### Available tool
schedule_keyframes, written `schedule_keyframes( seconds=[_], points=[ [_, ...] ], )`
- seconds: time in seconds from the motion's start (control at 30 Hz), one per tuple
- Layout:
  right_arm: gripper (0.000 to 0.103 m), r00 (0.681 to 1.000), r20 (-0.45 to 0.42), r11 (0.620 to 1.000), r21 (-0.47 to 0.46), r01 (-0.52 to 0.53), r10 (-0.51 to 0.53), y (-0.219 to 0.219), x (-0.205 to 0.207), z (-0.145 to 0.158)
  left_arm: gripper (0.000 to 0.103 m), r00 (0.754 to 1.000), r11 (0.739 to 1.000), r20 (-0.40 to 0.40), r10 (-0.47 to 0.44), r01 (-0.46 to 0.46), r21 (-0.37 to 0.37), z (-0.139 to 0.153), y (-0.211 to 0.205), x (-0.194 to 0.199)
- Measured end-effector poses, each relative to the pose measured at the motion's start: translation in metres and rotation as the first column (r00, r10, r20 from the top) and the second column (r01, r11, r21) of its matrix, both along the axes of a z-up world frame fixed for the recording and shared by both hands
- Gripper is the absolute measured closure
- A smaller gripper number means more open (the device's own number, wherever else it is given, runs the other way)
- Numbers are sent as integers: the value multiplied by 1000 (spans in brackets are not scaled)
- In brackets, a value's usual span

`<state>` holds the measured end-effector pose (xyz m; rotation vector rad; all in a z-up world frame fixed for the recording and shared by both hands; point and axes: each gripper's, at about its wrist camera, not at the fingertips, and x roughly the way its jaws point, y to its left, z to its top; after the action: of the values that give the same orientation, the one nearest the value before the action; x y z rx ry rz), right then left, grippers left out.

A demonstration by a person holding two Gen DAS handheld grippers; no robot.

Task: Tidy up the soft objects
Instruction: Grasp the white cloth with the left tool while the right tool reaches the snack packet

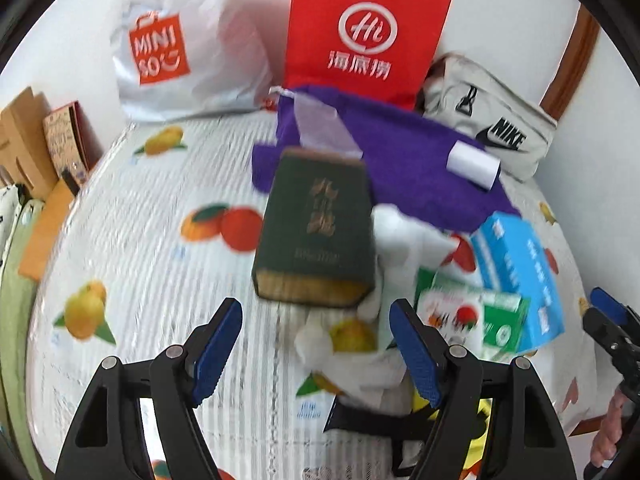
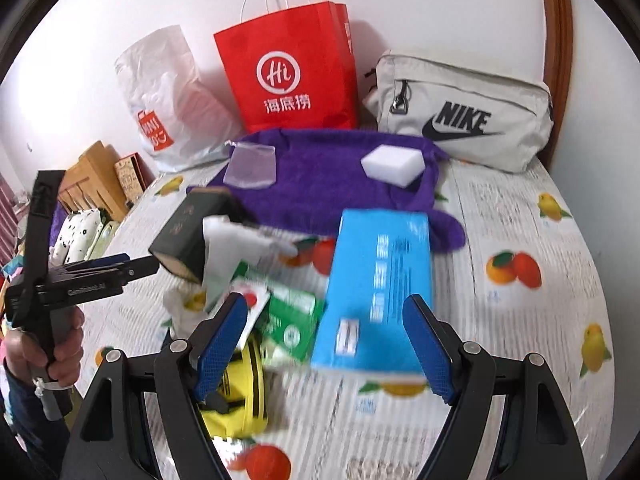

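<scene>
A purple towel (image 1: 400,160) (image 2: 320,176) lies at the back of the table with a white sponge (image 1: 474,168) (image 2: 394,164) and a clear pouch (image 2: 250,166) on it. A dark green book (image 1: 316,224) (image 2: 180,236) lies just ahead of my open, empty left gripper (image 1: 316,344). A blue tissue box (image 2: 376,284) (image 1: 520,272) sits between the open fingers of my right gripper (image 2: 326,340), which holds nothing. White crumpled cloth (image 1: 400,240) (image 2: 228,248), a green packet (image 2: 288,320) (image 1: 472,320) and a yellow pouch (image 2: 236,392) lie between the two.
A white Miniso bag (image 1: 180,48), a red paper bag (image 2: 292,76) and a grey Nike pouch (image 2: 460,116) stand along the back wall. Brown boxes (image 2: 96,184) sit off the table's left edge. The fruit-print tablecloth (image 2: 520,320) covers the table.
</scene>
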<state>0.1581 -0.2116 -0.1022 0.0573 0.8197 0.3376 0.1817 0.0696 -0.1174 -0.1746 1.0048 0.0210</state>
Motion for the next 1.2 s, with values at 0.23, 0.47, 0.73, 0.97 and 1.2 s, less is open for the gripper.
schedule_keyframes(
  seconds=[0.23, 0.47, 0.73, 0.97, 1.2],
  points=[
    [23, 1000, -18, 1000, 17, 13, -13, -11, -23, -13, 28, 999, 1000, -38, 3, -2, 25, -36, -8, -7],
    [23, 999, -34, 1000, 1, 27, -26, -17, -34, -30, 35, 999, 999, -49, 12, -10, 38, -61, -9, -4],
    [23, 999, -45, 1000, -6, -10, 10, -2, -29, -39, 79, 999, 992, -12, -41, 42, 121, -60, -15, -6],
    [23, 998, -45, 998, -28, -47, 46, 15, -30, -42, 81, 997, 990, 2, -75, 75, 116, -60, -12, -9],
    [23, 997, -53, 998, -28, -58, 57, 26, -24, -41, 80, 998, 998, 45, -54, 52, 39, -61, -2, -13]
  ],
)
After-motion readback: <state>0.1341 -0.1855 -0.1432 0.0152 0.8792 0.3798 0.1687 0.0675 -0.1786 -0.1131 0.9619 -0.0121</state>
